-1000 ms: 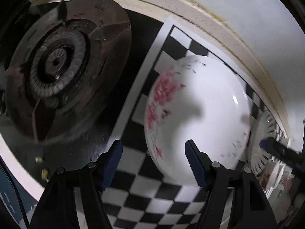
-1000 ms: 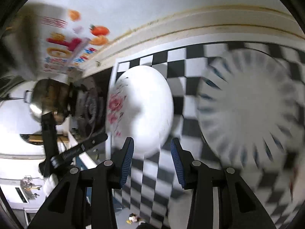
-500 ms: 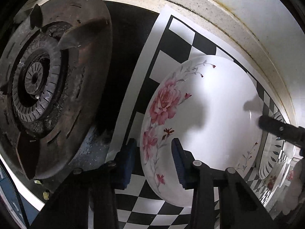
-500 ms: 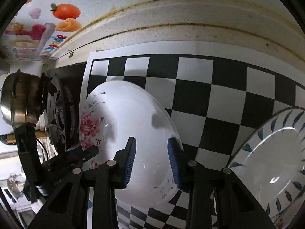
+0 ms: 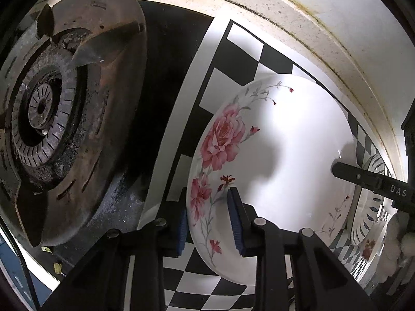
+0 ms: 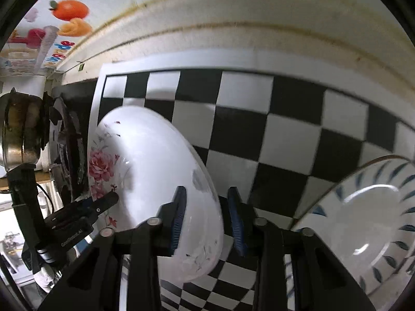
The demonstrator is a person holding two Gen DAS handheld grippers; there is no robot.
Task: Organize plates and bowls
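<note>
This is a home kitchen. A gas stove burner (image 5: 49, 119) with a rusty brown ring sits on a black cooktop (image 5: 166, 83). A metal pot (image 6: 19, 134) stands on the stove. Beside the stove lies a black and white checkered mat (image 6: 259, 119), with a flowered plate (image 5: 285, 155) and a blue-leaf plate (image 6: 368, 223) over it. On the wall behind are bright fruit stickers (image 6: 70, 15). The counter edge (image 5: 324, 33) is stained.

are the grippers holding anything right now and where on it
Yes: both hold the rose-patterned plate by its rim, the left gripper at the flowered edge, the right gripper at the opposite edge.
</note>
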